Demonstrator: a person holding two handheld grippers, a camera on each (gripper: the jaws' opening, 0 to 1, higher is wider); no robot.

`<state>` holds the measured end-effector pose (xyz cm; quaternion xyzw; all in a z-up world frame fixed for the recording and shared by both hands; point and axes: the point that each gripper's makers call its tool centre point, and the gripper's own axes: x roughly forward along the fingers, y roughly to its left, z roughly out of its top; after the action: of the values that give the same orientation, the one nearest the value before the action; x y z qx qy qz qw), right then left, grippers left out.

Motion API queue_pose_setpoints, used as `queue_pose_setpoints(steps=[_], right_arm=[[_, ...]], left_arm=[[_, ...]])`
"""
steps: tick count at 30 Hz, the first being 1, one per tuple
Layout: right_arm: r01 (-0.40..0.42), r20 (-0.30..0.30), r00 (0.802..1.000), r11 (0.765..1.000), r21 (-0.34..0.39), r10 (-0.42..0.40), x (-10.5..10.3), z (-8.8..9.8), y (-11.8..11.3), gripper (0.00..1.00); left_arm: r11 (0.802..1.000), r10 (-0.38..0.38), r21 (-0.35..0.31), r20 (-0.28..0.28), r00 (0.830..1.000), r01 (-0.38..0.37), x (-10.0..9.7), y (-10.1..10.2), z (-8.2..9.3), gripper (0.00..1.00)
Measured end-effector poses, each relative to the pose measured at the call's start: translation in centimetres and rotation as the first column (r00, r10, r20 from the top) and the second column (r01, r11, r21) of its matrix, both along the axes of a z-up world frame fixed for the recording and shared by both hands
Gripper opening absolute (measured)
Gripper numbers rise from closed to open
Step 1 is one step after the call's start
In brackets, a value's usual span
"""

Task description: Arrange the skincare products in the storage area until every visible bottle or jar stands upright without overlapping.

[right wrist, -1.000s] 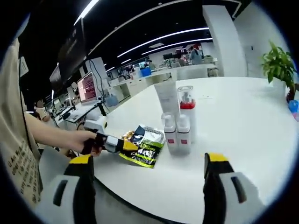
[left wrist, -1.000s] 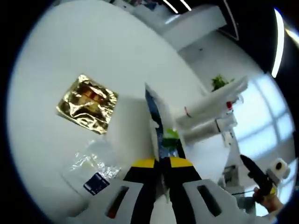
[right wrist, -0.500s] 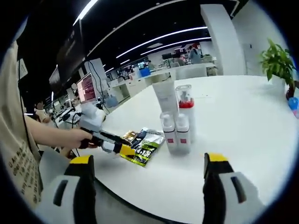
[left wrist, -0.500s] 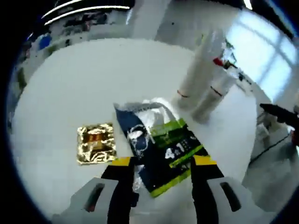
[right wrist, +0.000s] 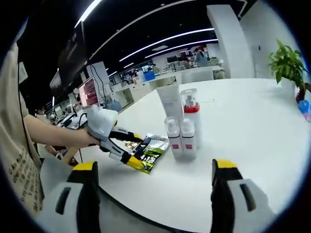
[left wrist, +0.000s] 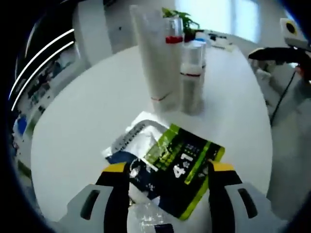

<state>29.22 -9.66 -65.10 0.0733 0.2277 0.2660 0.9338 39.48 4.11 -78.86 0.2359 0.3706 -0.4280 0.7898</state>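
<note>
Right gripper view: 4 containers are seen standing upright in a tight cluster on the white surface [right wrist: 252,141] — a tall tube [right wrist: 171,103], a red-collared pump bottle [right wrist: 190,113] and 2 short pump bottles [right wrist: 181,139] just in front of them. Whether these touch cannot be told. Just beside the short bottles, a green-and-blue sachet [right wrist: 149,151] is lying flat, with the left gripper [right wrist: 132,150] set apart around its near edge, not clamped. The right gripper [right wrist: 155,187] is held wide apart and empty, well back from the cluster. The bottles are judged done; the flat sachets are judged left.
</note>
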Motion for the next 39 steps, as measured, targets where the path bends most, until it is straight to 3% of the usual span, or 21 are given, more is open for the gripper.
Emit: queue_pose_setpoints(steps=[1,2,4,24,28,39], right_arm=[[0.002,0.001,1.0,1.0,0.001,-0.002,0.0,0.0,0.0,0.97],[0.005,0.0,1.0,1.0,0.003,-0.005,0.0,0.0,-0.1,0.97],[0.007,0.001,1.0,1.0,0.004,-0.007,0.1,0.0,-0.1,0.97],[0.004,-0.01,1.0,1.0,0.004,-0.004,0.1,-0.2,-0.2,0.96],[0.001,-0.01,1.0,1.0,0.0,-0.001,0.0,-0.3,-0.2,0.96],[0.003,0.001,1.0,1.0,0.007,-0.003,0.0,-0.2,-0.5,0.95]], left_arm=[[0.995,0.049,-0.082,-0.029,0.998,-0.051,0.0,-0.8,0.5,0.63],[0.993,0.075,-0.082,-0.054,0.996,-0.08,0.0,-0.7,0.3,0.62],[0.996,0.067,-0.064,-0.023,0.997,-0.068,0.2,-0.6,0.7,0.62],[0.993,0.097,-0.068,-0.021,0.995,-0.098,0.1,-1.7,0.9,0.62],[0.993,0.11,-0.046,-0.02,0.994,-0.11,0.0,-1.3,0.9,0.68],[0.986,0.135,-0.091,-0.027,0.99,-0.137,-2.4,-0.5,2.4,0.69]])
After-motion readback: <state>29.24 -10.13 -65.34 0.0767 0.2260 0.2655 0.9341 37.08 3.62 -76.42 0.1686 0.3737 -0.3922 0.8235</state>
